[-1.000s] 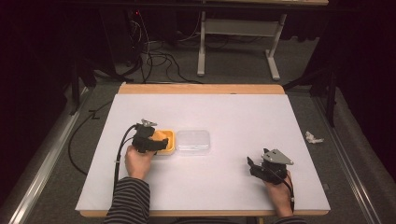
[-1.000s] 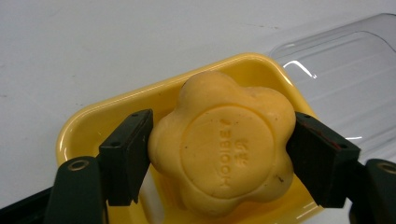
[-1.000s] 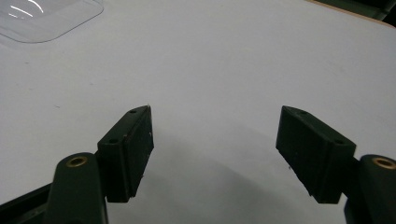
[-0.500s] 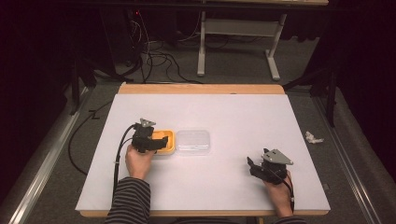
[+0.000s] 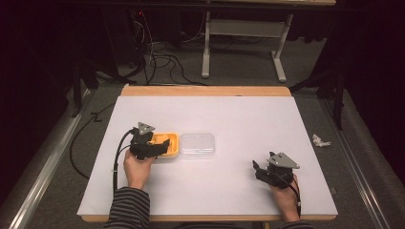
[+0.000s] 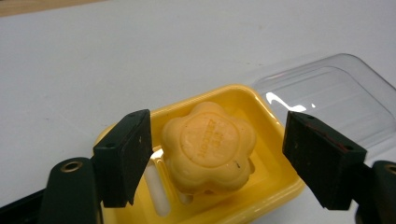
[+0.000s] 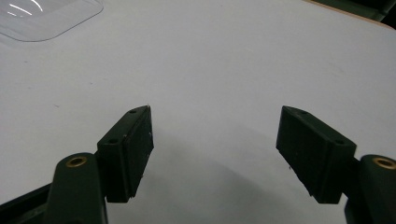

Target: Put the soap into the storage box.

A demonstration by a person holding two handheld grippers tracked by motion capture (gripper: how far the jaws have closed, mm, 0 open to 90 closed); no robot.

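A yellow flower-shaped soap (image 6: 209,144) lies in a yellow dish (image 6: 275,184), which sits left of centre on the table (image 5: 173,143). A clear plastic lid (image 5: 197,144) lies flat just to the dish's right, also seen as the lid (image 6: 322,93). My left gripper (image 6: 217,156) is open, its jaws standing either side of the soap without touching it; from above the left gripper (image 5: 157,145) hovers over the dish. My right gripper (image 7: 215,149) is open over bare table with nothing between its jaws; in the high view the right gripper (image 5: 260,169) sits near the front right.
The white table top (image 5: 248,114) has a wooden strip (image 5: 205,90) along its far edge. A crumpled white scrap (image 5: 320,140) lies on the floor to the right. A corner of the lid (image 7: 46,16) shows top left in the right gripper view.
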